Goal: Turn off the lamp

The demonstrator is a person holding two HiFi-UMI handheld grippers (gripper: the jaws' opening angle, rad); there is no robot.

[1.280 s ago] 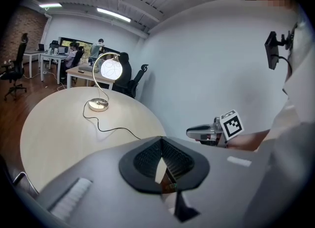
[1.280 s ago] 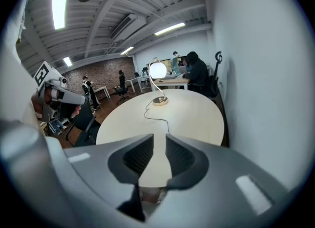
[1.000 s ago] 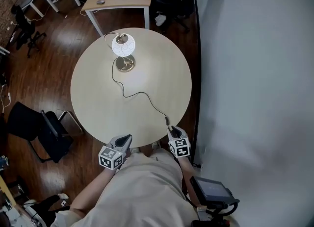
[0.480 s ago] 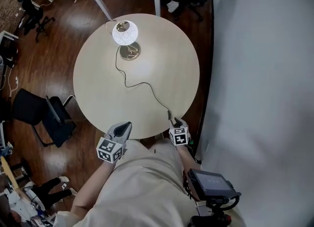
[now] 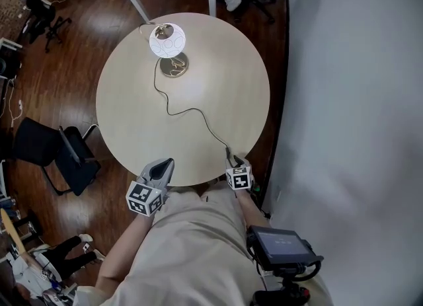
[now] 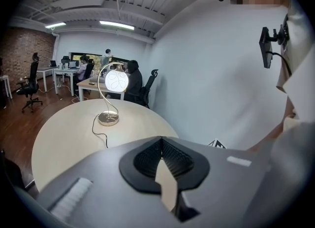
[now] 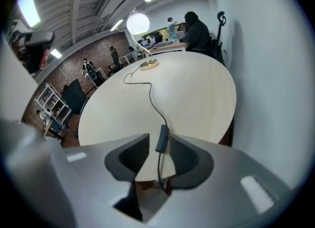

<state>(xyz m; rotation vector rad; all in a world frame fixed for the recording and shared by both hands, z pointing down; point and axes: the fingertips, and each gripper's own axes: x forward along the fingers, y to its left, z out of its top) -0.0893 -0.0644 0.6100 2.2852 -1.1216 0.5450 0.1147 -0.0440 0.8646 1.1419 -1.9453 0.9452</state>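
The left gripper (image 6: pixel 160 149) hangs at the near edge of the round table (image 5: pixel 132 119), its jaws pressed together on nothing. At the far left part of the table stands the lamp (image 5: pixel 166 41), its globe lit. From its base the cord (image 5: pixel 192 110) winds to the near right edge, to the inline switch (image 7: pixel 162 138). The switch lies between the jaws of the right gripper (image 7: pixel 158 159), which are apart and not yet squeezing it. I think they should close slowly, with the switch centred on the pads, until the globe goes dark. The switch's long axis follows the cord, pointing toward the lamp, nearly parallel to the jaws.
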